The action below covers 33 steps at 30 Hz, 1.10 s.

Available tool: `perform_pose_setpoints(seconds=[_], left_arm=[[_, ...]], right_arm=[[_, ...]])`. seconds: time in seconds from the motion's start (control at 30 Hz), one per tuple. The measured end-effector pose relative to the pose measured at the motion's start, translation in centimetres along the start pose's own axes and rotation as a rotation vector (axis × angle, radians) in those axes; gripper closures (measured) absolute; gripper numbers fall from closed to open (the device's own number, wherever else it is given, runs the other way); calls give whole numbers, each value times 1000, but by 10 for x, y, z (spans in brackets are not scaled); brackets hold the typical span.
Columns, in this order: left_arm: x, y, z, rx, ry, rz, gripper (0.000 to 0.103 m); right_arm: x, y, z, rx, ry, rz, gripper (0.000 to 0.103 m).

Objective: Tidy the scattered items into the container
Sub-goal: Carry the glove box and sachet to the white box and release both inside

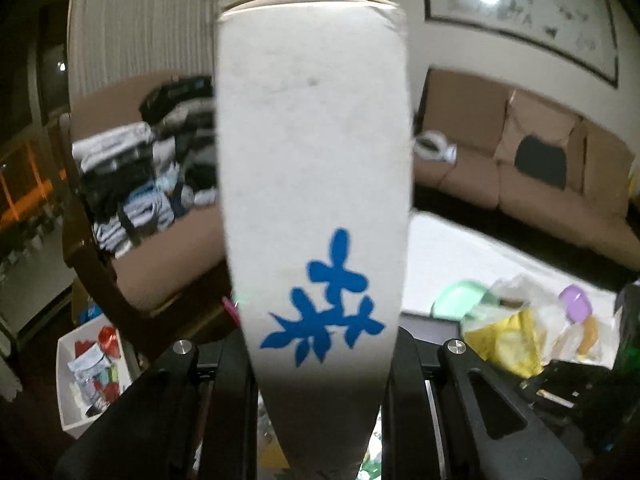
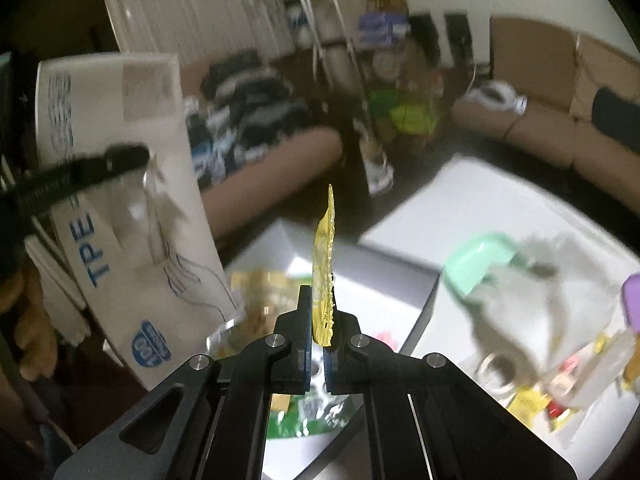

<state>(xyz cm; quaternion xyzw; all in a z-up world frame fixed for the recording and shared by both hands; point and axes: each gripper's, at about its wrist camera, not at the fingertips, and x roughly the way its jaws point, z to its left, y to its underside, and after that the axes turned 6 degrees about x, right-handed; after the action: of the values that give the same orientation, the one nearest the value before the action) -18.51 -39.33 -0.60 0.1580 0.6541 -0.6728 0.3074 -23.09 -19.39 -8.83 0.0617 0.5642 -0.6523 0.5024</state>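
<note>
- While we look along the left tongs, a white box with a blue leaf print fills the middle of the view, pinched between the two black fingers and standing up from them.
- We see the same white box from the right wrist camera at the left of the frame, printed with "TPE" and a drawing of gloves, with one finger of the left tongs lying across its face.
- Our right tongs are pressed together on a thin yellow packet, which stands edge-on and upright out of the tips.
- Below the right tongs sits an open white container holding a green wrapper and other packets; blur keeps us from naming those.
- To the right, a white surface carries a mint-green lid, crumpled clear bags, a purple item and small yellow and red packets, all blurred.
- Seen from the left wrist, that clutter lies at the lower right: the mint-green lid, a yellow bag and a purple lid.
- A white bin with red and pale wrappers stands on the floor at the lower left.
- A brown sofa behind holds folded clothes.
</note>
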Motion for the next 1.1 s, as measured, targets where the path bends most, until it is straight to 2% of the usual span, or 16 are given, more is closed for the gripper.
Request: perform_pose_setpoints(seconds=[0.17, 0.3, 0.4, 0.5, 0.73, 0.93, 0.97, 1.0, 1.03, 1.07, 1.1], left_arm=[[44, 8, 9, 2, -15, 122, 87], [78, 14, -24, 55, -47, 218, 87], [91, 22, -25, 46, -28, 261, 87], [93, 24, -36, 44, -13, 281, 87], [104, 35, -48, 39, 22, 293, 86], [121, 40, -56, 39, 16, 317, 79], [122, 40, -58, 37, 10, 321, 69], [122, 40, -59, 36, 1, 321, 53], [120, 39, -60, 39, -9, 313, 43], [117, 37, -62, 47, -23, 296, 27], [114, 35, -63, 56, -35, 282, 19]], right_arm=[[38, 14, -7, 48, -22, 86, 100], [66, 18, -8, 72, -24, 168, 100], [76, 26, -9, 71, -12, 208, 100], [86, 33, -11, 82, 3, 244, 100], [94, 34, -13, 97, 5, 264, 99], [91, 34, -14, 92, 15, 256, 98], [89, 34, -15, 95, 11, 249, 98], [85, 34, -16, 95, 5, 237, 98], [82, 33, -17, 96, 3, 226, 98], [80, 32, -18, 95, 4, 221, 98], [78, 31, -19, 93, 6, 219, 98]])
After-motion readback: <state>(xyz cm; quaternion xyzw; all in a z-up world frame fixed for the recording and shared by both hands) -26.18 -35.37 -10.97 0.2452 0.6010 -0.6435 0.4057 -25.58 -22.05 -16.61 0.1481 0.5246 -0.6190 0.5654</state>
